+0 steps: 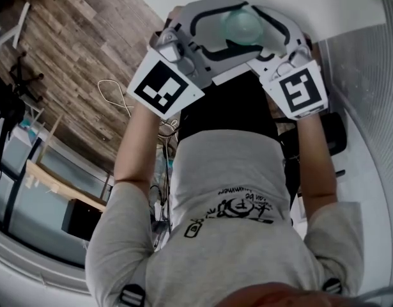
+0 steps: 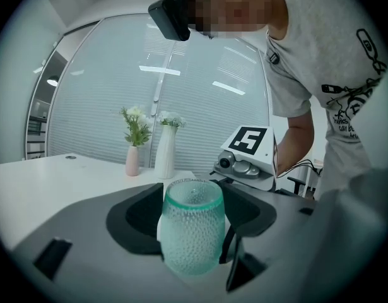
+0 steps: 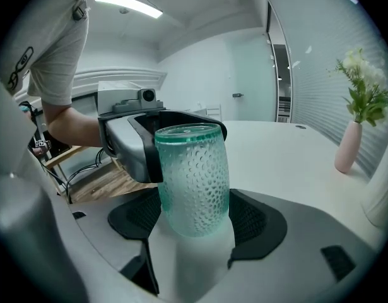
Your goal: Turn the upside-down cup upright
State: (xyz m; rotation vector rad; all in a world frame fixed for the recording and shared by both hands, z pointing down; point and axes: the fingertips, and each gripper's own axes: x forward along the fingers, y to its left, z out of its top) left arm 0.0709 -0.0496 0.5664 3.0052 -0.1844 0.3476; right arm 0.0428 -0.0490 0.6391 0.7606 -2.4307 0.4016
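A green dimpled glass cup (image 1: pixel 241 25) stands on end on the white table (image 1: pixel 337 5), a thick green band at its upper end. I cannot tell whether that upper end is the mouth or the base. My left gripper (image 1: pixel 212 27) reaches in from the left and is open, with the cup (image 2: pixel 192 229) between its dark pads and gaps on both sides. From the right comes my right gripper (image 1: pixel 273 34), also open, its pads standing either side of the cup (image 3: pixel 194 178). One left jaw sits close against the cup's far side in the right gripper view.
A small pink vase (image 2: pixel 132 160) and a tall white vase (image 2: pixel 165 153), both with flowers, stand further back on the table (image 2: pixel 36 178). The table edge runs just behind the grippers, with wooden floor (image 1: pixel 75 56) beyond. The person's body leans over the edge.
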